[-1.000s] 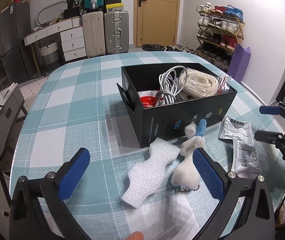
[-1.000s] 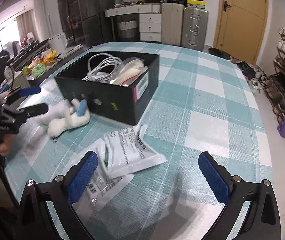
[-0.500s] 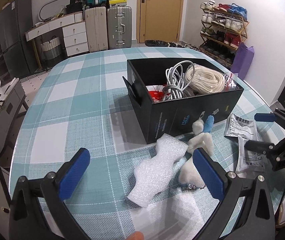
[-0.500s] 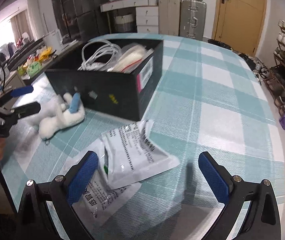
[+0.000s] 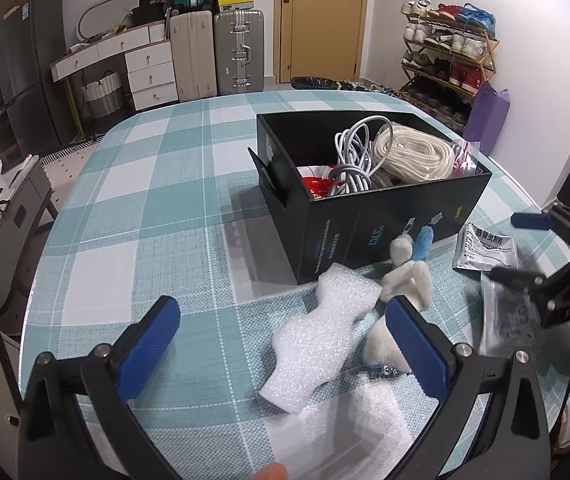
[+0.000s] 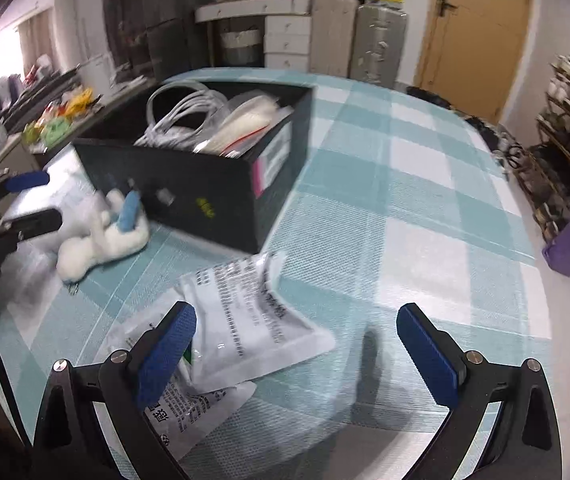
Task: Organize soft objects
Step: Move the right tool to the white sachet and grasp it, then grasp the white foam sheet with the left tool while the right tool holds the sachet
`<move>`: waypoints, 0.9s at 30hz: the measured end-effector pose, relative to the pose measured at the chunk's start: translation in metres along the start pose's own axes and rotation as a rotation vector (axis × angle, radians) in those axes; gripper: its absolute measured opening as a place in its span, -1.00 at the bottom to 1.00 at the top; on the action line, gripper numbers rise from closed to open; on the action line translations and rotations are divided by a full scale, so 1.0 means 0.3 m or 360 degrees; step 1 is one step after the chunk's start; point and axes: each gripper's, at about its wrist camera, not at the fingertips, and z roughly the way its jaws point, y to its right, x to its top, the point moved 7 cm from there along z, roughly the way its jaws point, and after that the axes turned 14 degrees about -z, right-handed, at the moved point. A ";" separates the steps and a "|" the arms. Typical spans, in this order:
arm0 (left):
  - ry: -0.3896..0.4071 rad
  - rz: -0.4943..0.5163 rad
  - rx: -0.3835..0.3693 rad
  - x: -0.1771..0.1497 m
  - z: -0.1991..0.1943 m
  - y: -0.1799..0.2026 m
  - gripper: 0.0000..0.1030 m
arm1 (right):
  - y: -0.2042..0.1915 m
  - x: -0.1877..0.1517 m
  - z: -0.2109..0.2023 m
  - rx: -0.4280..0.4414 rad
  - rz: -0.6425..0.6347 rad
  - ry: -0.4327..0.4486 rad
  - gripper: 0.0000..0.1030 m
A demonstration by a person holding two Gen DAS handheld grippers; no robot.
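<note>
Both tongs wide open, empty; right gripper point(image 6: 291, 344) now lower over pouches point(image 6: 245, 316), box point(image 6: 189, 188) nearer at 11 o'clock; left gripper point(image 5: 281, 344) barely moved.

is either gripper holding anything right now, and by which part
Nothing is held. The left gripper and the right gripper are both open, with nothing between their fingers.

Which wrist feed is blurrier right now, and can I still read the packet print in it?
Right wrist view: motion-smeared, worst across the black box and plush toy; print on the foil packets is streaked, mostly unreadable. Left wrist view: sharp, with fisheye bending at the edges and the foam piece crisp.
</note>
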 end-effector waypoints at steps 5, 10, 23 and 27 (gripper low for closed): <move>-0.0007 0.0001 -0.0004 -0.001 0.007 -0.001 1.00 | -0.025 0.004 0.017 0.0042 -0.0002 0.0009 0.99; -0.0023 0.0008 -0.0002 -0.006 0.015 -0.003 1.00 | -0.019 -0.003 0.040 0.0058 0.0018 -0.0005 0.86; -0.0087 0.0014 0.0007 -0.030 0.042 -0.010 1.00 | -0.039 0.015 0.017 0.0104 -0.0039 0.0069 -0.09; -0.0116 -0.0020 -0.0015 -0.033 0.048 -0.022 1.00 | -0.041 0.010 0.016 0.0110 -0.0045 0.0073 -0.10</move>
